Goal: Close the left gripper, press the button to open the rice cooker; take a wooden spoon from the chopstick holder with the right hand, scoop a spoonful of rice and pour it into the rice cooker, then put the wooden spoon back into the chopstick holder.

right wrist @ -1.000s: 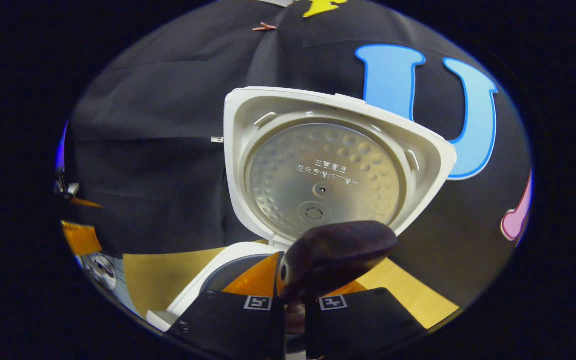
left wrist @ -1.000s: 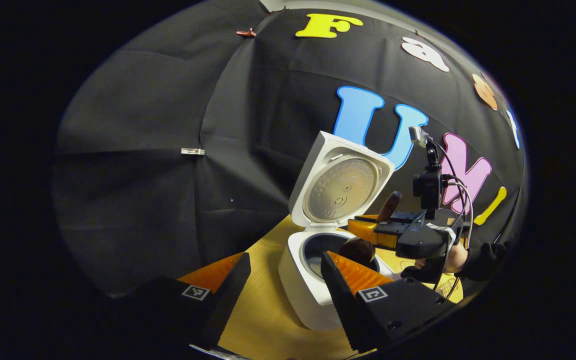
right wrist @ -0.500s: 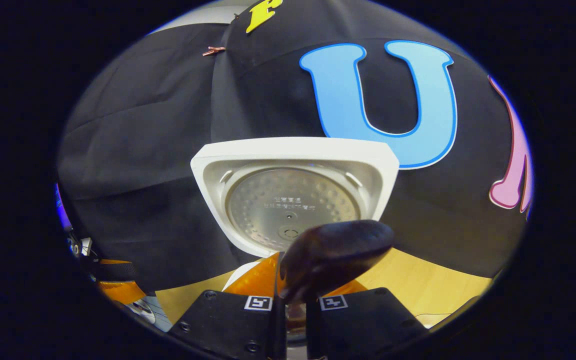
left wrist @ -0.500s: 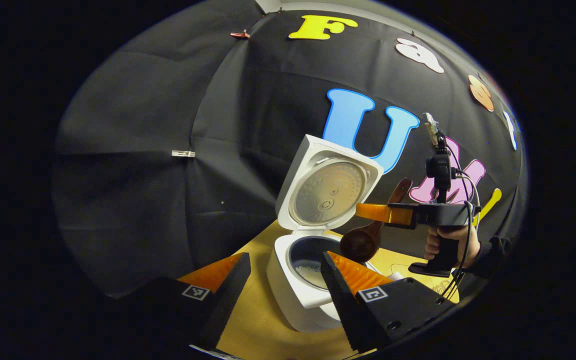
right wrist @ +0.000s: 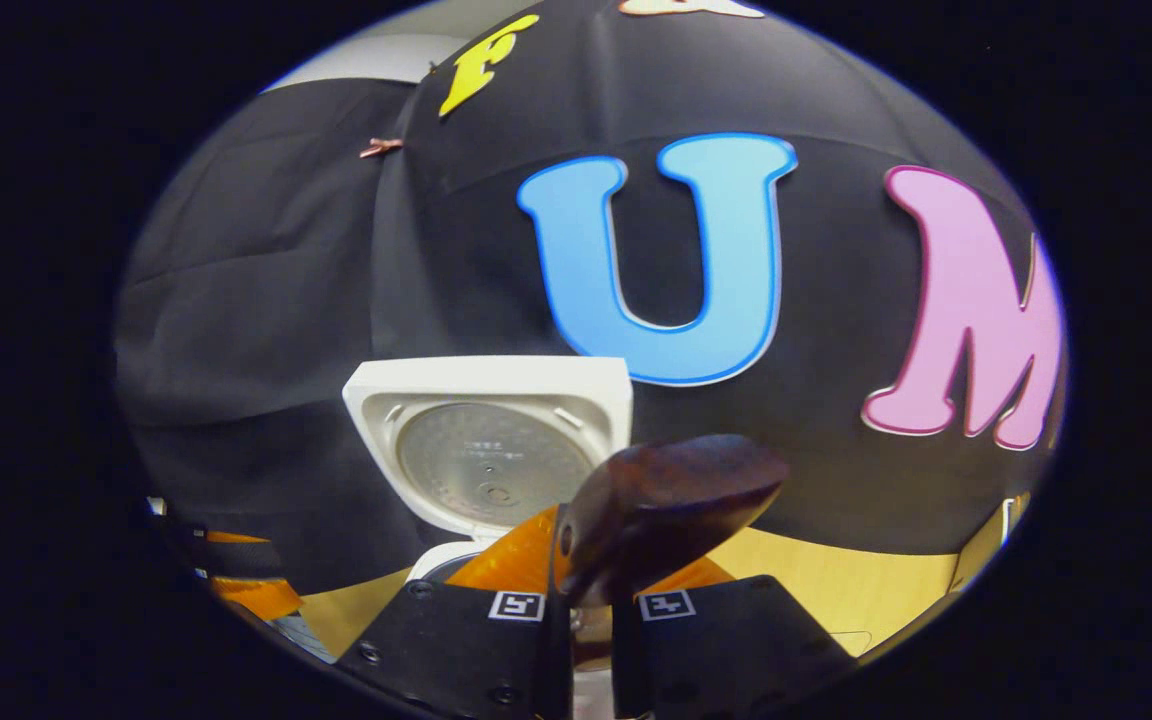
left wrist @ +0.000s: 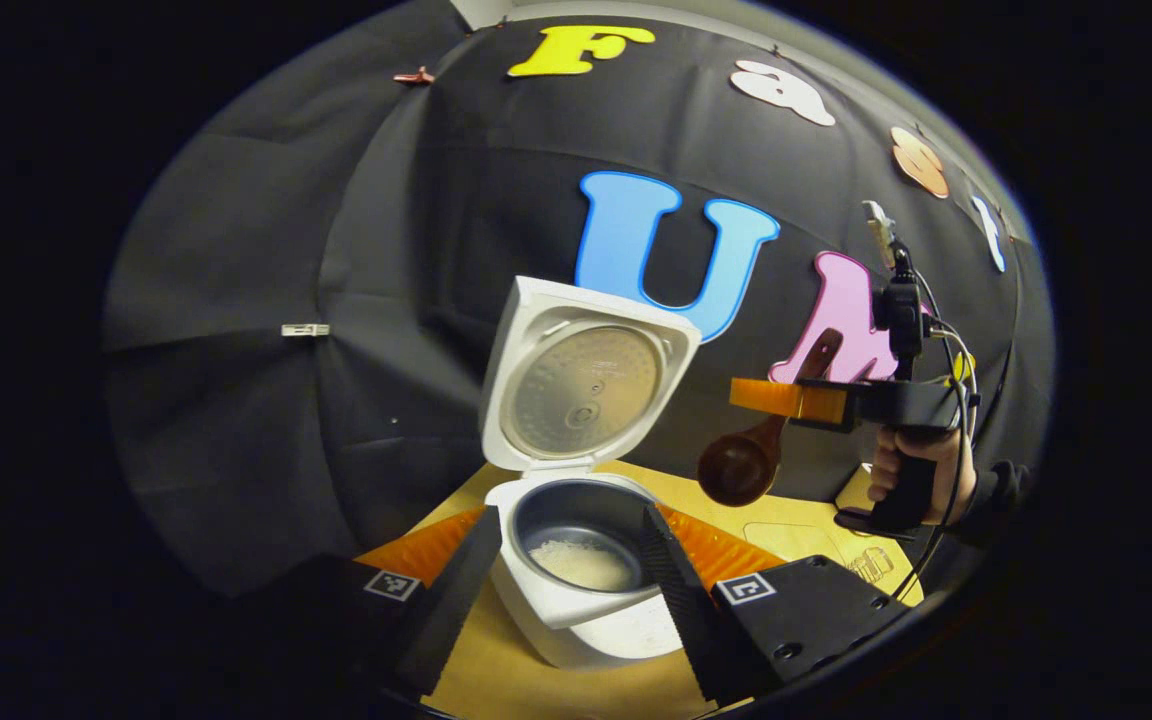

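In the left gripper view, rice (left wrist: 581,565) lies in the open rice cooker (left wrist: 576,540), wooden spoon (left wrist: 741,465) to its right.

R gripper (left wrist: 786,398) w/ spoon (left wrist: 741,468) withdrawn from cooker (left wrist: 576,590)

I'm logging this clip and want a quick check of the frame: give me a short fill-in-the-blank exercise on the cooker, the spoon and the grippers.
1. The rice cooker's lid stands ____.
2. The inner pot holds a small heap of ____.
3. The right gripper is shut on the ____ of the wooden spoon.
4. The left gripper has its fingers ____, the cooker seen between them.

Missing words: open; rice; handle; apart
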The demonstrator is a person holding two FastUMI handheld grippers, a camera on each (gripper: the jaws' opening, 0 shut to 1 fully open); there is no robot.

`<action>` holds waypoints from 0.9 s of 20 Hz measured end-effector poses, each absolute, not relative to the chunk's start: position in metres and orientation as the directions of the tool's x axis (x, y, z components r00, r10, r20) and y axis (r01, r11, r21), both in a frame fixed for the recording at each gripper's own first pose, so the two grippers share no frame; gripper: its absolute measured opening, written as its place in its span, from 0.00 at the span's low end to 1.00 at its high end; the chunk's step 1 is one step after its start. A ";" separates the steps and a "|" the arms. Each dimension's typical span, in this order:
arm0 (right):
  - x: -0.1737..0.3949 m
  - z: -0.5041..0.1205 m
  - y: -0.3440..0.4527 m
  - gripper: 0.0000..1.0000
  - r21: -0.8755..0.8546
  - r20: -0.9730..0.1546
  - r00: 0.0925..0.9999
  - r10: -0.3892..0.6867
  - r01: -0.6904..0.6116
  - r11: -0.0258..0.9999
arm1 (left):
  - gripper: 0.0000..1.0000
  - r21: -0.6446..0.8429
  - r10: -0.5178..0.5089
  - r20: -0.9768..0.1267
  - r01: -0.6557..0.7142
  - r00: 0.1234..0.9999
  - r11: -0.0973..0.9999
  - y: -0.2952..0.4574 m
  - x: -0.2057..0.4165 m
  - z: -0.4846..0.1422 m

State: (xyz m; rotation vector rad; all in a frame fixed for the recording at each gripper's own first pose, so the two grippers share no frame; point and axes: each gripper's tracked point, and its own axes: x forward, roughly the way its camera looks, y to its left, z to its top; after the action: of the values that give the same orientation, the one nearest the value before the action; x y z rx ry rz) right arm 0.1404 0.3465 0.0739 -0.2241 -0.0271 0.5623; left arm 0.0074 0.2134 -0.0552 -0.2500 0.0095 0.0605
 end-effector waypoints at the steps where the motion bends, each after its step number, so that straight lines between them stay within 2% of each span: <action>1: 0.142 0.080 0.329 0.19 -0.207 -0.024 0.860 0.510 -0.503 0.839 | 0.92 -0.240 0.038 -0.017 -0.041 0.999 0.970 0.204 0.012 -0.052; 6: 0.151 0.104 0.212 0.19 -0.172 0.029 0.936 0.351 -0.341 0.924 | 0.92 -0.198 -0.067 0.012 0.068 0.998 0.978 0.147 0.038 -0.030; 10: 0.151 0.111 0.111 0.19 -0.135 0.048 0.978 0.203 -0.195 0.972 | 0.92 -0.185 -0.106 0.021 0.108 0.994 0.977 0.112 0.050 -0.018; 18: 0.141 0.086 -0.062 0.19 -0.032 0.007 1.000 -0.025 0.026 0.999 | 0.92 -0.164 -0.070 -0.016 0.067 0.997 0.984 0.082 0.053 -0.019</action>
State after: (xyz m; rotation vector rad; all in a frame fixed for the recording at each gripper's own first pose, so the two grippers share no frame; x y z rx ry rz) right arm 0.1412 -0.0617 0.0860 -0.0322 -0.0065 -0.0255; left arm 0.0532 0.0819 -0.0195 -0.1643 0.0218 -0.0689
